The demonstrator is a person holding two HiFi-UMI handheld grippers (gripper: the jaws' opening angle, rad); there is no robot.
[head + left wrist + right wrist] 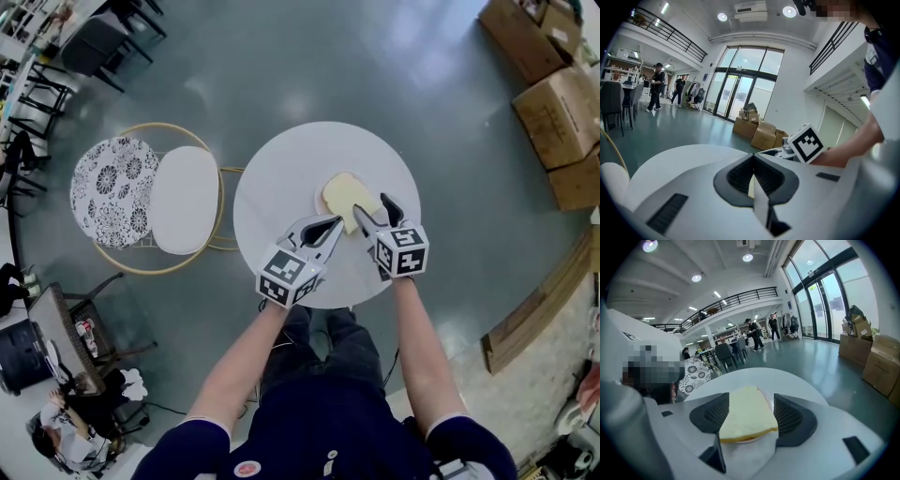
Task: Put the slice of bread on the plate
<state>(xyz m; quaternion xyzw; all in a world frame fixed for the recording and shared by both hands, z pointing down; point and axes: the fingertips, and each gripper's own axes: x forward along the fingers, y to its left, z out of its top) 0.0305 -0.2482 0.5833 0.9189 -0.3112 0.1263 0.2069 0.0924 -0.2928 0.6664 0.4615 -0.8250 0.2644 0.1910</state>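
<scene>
The pale yellow, square slice of bread (347, 195) lies flat on a small pale round plate (746, 440) near the middle of the round white desk (281, 169). Over the desk's near half, the right gripper (372, 206) has its jaws spread on either side of the slice. The left gripper (330, 225), also over the near half, has its jaws pressed together on nothing.

Plate (746, 440) mostly hidden under bread slice (746, 414); cardboard boxes (562, 112) cut off by frame edge.
</scene>
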